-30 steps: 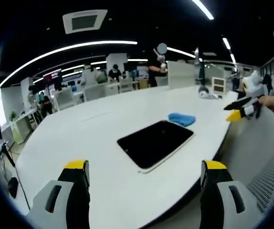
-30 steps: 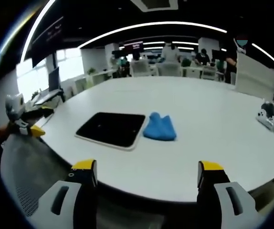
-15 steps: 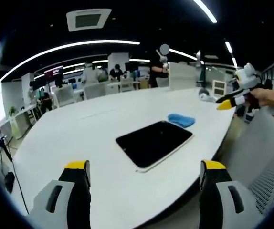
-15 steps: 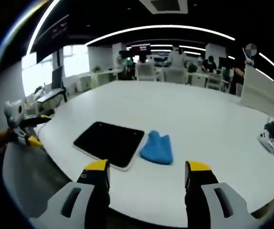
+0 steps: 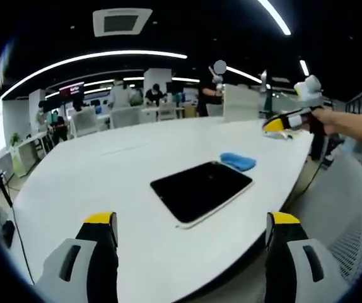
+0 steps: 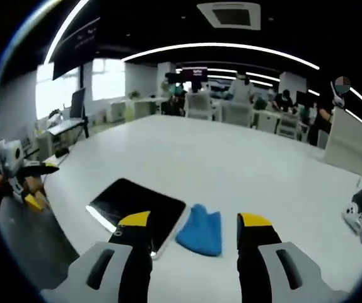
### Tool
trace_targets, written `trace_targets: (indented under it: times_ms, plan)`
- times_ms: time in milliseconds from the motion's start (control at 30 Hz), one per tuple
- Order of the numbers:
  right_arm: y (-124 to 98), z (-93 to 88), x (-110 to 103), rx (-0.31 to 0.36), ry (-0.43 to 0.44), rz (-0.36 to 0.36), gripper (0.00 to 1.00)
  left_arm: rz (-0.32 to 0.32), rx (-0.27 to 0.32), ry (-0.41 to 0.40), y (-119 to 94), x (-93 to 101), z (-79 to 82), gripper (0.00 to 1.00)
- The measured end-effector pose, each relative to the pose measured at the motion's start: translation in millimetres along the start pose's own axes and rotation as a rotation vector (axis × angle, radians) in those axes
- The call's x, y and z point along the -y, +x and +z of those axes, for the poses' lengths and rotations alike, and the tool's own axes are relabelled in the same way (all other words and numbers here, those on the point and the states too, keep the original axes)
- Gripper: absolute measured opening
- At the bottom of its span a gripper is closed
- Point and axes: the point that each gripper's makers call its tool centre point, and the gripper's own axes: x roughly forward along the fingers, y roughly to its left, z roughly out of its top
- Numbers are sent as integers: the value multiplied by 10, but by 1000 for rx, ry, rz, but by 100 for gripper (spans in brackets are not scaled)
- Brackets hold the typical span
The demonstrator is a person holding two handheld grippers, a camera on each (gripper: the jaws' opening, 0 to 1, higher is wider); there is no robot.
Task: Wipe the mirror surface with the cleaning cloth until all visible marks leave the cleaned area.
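From where I stand the left gripper (image 5: 190,227) hangs back off the near edge of the big white table (image 5: 93,183), its yellow-tipped jaws spread wide with nothing between them. Just ahead of it the mirror (image 5: 201,190) lies flat on the tabletop, a thin dark rectangle with rounded corners and a pale rim, glossy enough to throw back the dark ceiling; I cannot make out any marks on it from here. Just beyond its far corner sits the cleaning cloth (image 5: 238,161), a small blue heap, soft and rumpled, close by the mirror's edge, though whether it touches I cannot tell. Further right the right gripper (image 6: 193,221) hovers over the cloth (image 6: 200,230), jaws parted and empty, the blue bundle framed between the two tips. Picking up the cloth looks to be the step in hand, and nothing is wiped yet. To do it well, I would bring those jaws straight down on the thick middle of the heap, not on a loose corner, so a good fold is caught and enough fabric hangs below to press flat. The mirror looks slippery and light, so the left gripper may need to steady its rim while the cloth moves across.
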Motion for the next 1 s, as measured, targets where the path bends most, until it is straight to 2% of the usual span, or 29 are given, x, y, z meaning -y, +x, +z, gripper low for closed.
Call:
trace_targets:
  times_ms: [100,200,333,500,600,667,733,867,933,1000]
  plan:
    - [98,6,20,-5,-6,8,49,-3,-5,1,1,7,-9,99]
    - [190,-13,183,-3,-30,-59,37,2,-6,-3,0,-1,-13,99]
    - [329,-101,232,-26,2,-48,36,10,1,1,2,-14,-4,99]
    - [472,-253,224,-77,-28,-44,34,6,-8,-2,4,-7,-20,99]
    - [531,-311,233,-84,-83,-64,27,7,-16,0,6,-11,-34,99]
    - [591,-386,222,-112,-58,-55,27,4,-25,0,10,-9,-50,99]
    - [643,-387,212,-101,-26,-42,27,2,-27,2,7,-5,-52,99]
    - [756,-443,185,-128,-36,-28,27,-2,-31,0,6,0,-60,99]
    - [805,-514,162,-159,-70,-16,27,1,-6,8,-8,-1,-20,99]
    - [856,-580,155,-179,-93,-16,25,-1,-7,-1,-8,5,-22,99]
